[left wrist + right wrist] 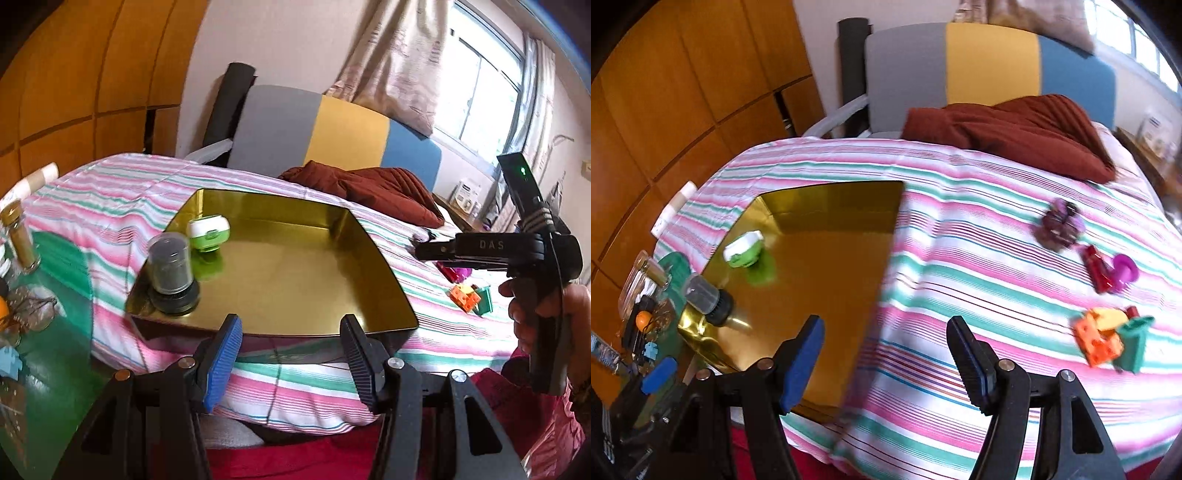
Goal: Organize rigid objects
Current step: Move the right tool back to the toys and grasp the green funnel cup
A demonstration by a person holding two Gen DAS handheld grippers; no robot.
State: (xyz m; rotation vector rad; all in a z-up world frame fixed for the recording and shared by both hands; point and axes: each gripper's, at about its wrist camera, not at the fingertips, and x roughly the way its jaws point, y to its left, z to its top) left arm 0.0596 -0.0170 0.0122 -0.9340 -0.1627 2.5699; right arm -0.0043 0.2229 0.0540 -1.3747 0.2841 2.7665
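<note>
While both ribbed tools, left (290,363) and right (888,369), gape empty, a glossy gold tray (295,295) holds a plastic jar (171,275) at center left.

Toy pile (1108,339) motion-blurred, indistinct

Glossy gold tray (295,280), probably metal, on striped woven cloth bedspread (960,288).

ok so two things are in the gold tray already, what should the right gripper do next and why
Probably carry the right gripper, jaws opening with nothing between them, toward the orange block cluster on the striped bedspread. The gold tray holds only the grey jar and green-white gadget, and that cluster looks like the nearest loose toy.
</note>
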